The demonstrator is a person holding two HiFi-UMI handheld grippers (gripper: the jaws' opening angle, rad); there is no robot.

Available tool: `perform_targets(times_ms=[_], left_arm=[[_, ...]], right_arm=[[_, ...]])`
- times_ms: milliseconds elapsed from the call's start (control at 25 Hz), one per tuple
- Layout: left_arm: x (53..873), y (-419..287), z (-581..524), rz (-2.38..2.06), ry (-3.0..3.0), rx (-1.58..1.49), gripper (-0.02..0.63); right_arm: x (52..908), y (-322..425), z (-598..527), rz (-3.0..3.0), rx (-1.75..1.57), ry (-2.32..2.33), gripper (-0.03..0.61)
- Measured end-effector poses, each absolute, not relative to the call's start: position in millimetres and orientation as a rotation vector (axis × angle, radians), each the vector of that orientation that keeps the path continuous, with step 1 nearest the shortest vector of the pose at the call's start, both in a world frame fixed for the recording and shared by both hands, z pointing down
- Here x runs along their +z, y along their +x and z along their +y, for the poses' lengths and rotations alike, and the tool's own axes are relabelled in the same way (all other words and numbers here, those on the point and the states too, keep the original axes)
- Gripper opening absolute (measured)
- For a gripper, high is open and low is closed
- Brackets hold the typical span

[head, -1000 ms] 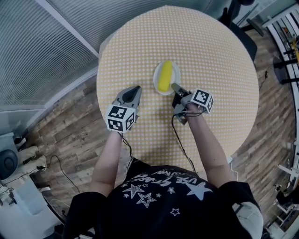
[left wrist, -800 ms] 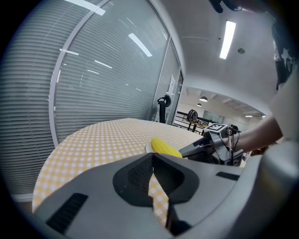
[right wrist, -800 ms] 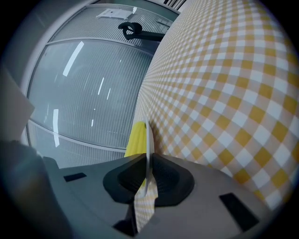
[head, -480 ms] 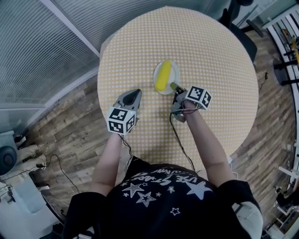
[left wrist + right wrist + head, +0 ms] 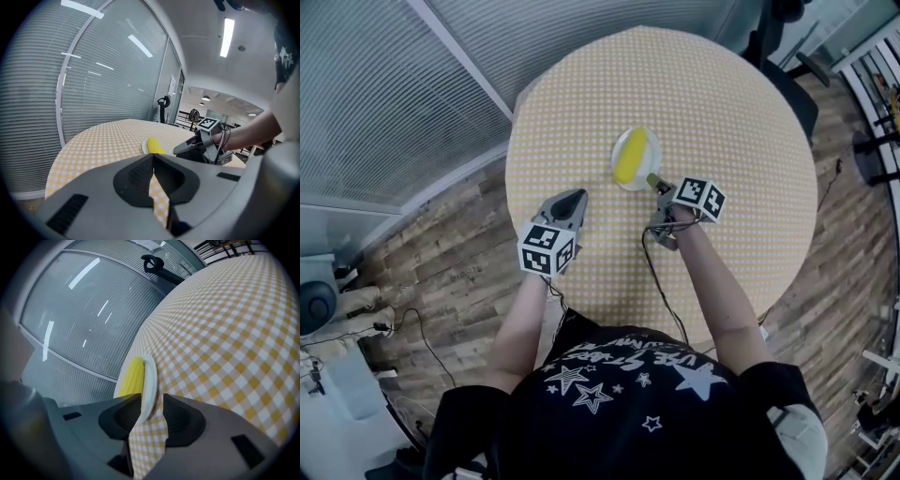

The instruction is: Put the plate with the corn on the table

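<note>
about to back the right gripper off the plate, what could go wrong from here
1. The plate seems down on the table, but its rim stands between the slightly parted jaws of the right gripper. Lifting or backing out crooked may catch the rim and drag or tip the plate.
2. The corn lies loose along the plate, so a jolt could roll it off.

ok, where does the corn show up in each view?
Head view: corn mid-table, just beyond the right gripper.
Left gripper view: corn at centre, past the closed jaws.
Right gripper view: corn left of centre, just above the jaws.
Shared landmark: the white plate under it, in all three views.
</note>
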State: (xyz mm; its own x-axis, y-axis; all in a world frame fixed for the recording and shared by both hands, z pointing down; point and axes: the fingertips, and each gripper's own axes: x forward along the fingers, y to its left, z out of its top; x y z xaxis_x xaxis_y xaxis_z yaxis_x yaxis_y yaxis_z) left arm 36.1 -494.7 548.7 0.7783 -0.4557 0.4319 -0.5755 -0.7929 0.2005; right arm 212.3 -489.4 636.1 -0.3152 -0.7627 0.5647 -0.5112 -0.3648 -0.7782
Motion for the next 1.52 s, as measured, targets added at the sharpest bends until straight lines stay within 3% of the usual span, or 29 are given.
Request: perform_targets(times_ms=[680,1120,1520], left_arm=[[475,36,-407,-0.888,2.75,0.385,0.008],[402,46,-314,-0.989,2.854,0.201,0.008],[401,60,-227,-1.019,2.823,0.188,0.008]], right_arm=[[546,226,-387,1.896,-1.432,-1.612,0.129],[450,226,-303,2.306,-0.838,-1.786,0.079],[457,195,-221,2.51,-0.749,-1.676,0.058]])
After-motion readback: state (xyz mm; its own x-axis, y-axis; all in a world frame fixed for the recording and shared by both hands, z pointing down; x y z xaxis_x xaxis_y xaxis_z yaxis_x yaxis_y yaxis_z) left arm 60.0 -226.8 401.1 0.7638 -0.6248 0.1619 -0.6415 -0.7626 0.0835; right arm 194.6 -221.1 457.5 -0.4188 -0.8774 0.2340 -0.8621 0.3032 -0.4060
